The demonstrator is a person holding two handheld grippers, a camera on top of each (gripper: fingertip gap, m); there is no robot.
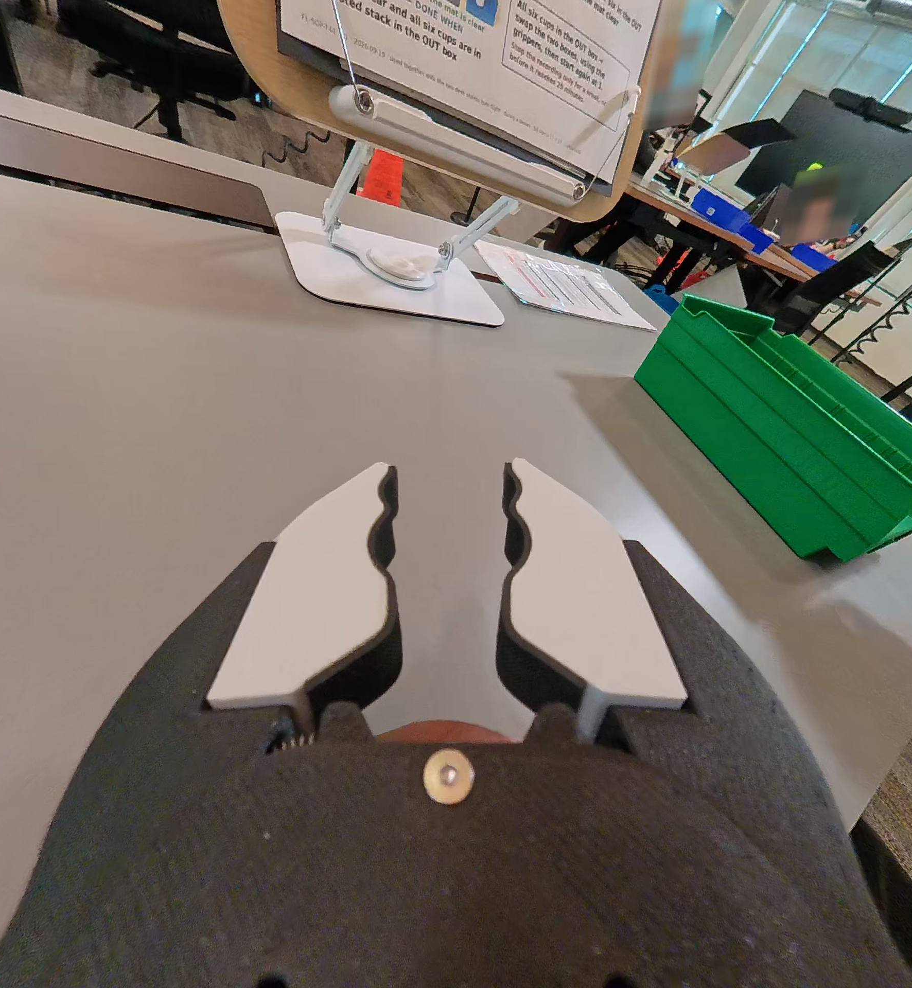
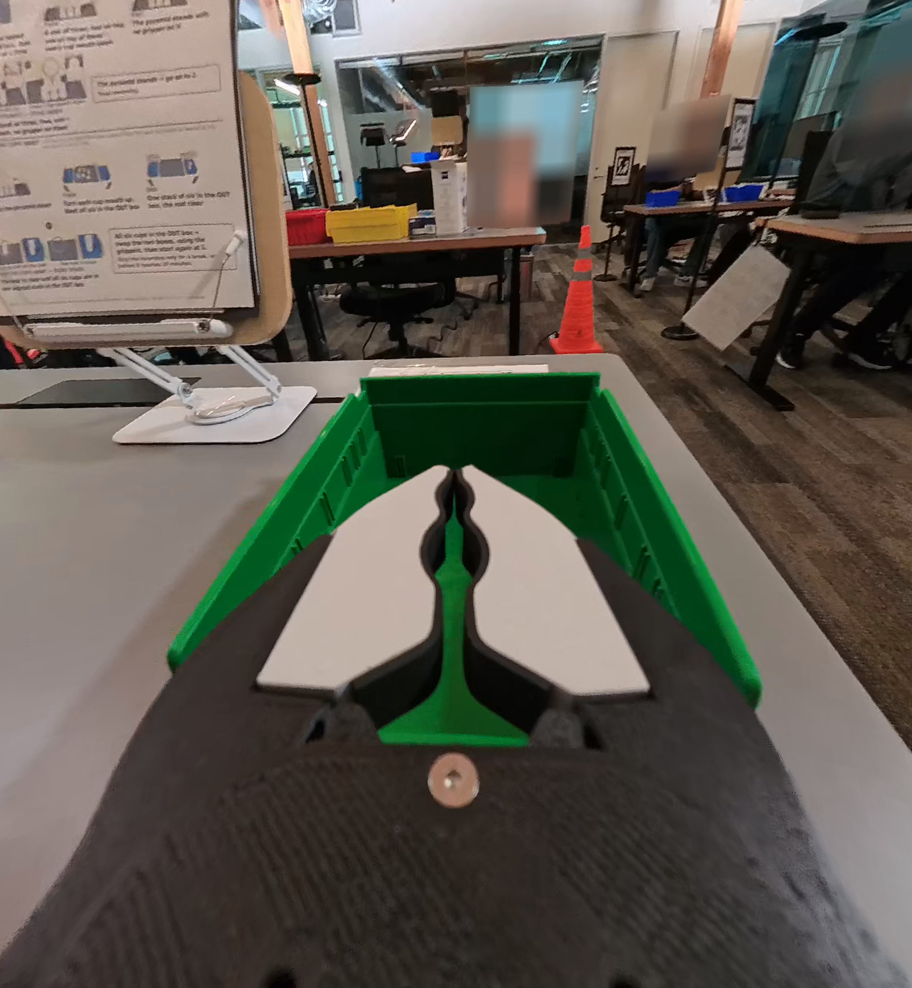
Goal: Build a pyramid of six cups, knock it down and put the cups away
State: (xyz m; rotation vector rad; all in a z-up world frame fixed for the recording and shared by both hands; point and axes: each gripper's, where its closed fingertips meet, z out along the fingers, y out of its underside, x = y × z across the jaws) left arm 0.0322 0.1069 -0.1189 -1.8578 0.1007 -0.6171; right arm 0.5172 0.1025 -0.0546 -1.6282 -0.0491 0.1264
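Grippers first: left gripper (image 1: 449, 470) sits at frame centre with its jaws parted and nothing between them, only bare grey table (image 1: 149, 427) showing through the gap. Right gripper (image 2: 455, 473) has its tips pressed nearly together at frame centre, hovering over the inside of the green bin (image 2: 283, 534); whether they pinch anything cannot be told, though only green floor shows in the slot, so it reads as clenched on nothing. Same green bin (image 1: 764, 438) sits at the right edge of the left view, well apart from the left gripper and close to the table's right edge. Document stand (image 1: 389, 278) with a printed sheet fills the upper middle there and the upper left of the right view, with a laminated sheet (image 1: 566, 288) just beside its base. Orange cone (image 2: 577, 305) stands on the floor in the upper right, behind the table. Risk, as a judgement: the bin looks light and near the edge, so a push from the right gripper's fingers against its wall could slide it off. Dropping lower with the tips together could jam them on the bin floor. A wide left sweep could clip the stand's base.
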